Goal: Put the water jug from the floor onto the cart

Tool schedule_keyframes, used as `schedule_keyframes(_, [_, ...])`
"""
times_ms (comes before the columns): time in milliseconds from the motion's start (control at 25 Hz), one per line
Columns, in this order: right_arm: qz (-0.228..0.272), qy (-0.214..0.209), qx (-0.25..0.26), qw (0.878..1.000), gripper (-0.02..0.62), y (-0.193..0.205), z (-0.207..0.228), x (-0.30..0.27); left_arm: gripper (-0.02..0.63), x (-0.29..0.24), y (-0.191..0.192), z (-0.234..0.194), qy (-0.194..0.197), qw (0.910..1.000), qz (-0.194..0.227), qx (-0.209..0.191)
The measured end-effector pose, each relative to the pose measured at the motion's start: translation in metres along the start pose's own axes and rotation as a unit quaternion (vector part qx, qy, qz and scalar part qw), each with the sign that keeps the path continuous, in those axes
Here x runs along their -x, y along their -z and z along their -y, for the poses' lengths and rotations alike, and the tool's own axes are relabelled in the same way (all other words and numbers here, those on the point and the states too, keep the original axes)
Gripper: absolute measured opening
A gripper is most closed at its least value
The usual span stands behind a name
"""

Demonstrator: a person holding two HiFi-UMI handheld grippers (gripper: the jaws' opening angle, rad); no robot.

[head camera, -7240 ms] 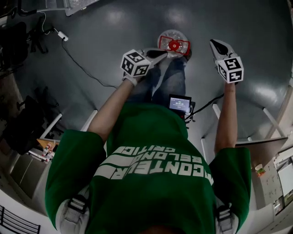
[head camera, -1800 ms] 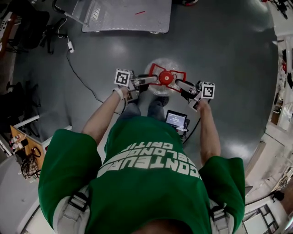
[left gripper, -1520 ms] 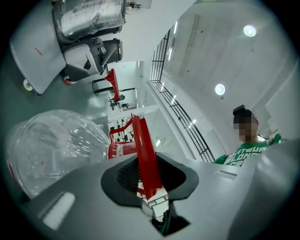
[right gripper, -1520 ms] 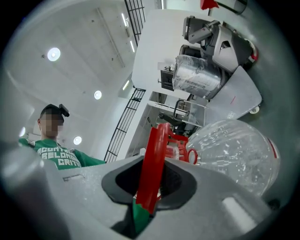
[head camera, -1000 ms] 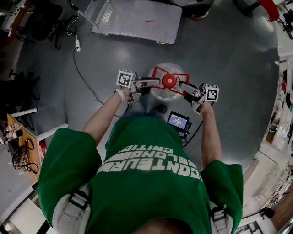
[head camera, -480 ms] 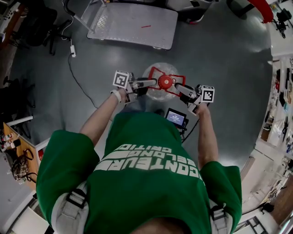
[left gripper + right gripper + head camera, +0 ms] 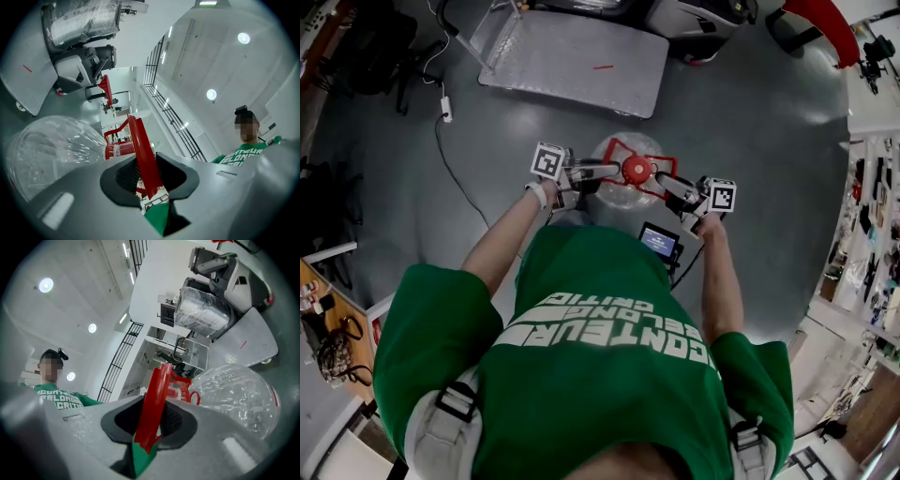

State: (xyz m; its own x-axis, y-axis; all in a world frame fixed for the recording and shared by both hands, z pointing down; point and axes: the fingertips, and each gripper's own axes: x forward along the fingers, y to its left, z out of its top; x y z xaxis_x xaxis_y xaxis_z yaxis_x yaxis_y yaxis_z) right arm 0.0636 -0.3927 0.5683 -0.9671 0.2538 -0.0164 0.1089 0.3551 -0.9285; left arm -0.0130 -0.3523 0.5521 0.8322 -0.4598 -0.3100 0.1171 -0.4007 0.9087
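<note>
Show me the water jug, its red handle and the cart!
water jug (image 7: 51, 150), left gripper view, on its clear round body.
red handle (image 7: 156, 394), right gripper view, on the flat red strip.
cart (image 7: 553, 56), head view, on its bare flat deck.

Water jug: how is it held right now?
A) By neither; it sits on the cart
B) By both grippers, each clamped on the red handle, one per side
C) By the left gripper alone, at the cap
B: each gripper view shows a bar of the red handle pinched between the jaws, and the head view has the left gripper and right gripper flanking the water jug, off the cart.
</note>
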Motion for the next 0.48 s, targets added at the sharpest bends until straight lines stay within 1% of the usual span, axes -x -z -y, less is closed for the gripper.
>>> schedule_keyframes(240, [0.0,0.015,-0.006,1.0,0.063,-0.034,0.021,-0.038,0.097,0.026,-0.048,-0.008,0.012,0.9998,0.016,-0.001])
schedule_keyframes(480, [0.0,0.007,0.001,1.0,0.063,-0.053,0.019,-0.058,0.097,0.036,-0.069,-0.004,0.005,0.9995,0.028,-0.011])
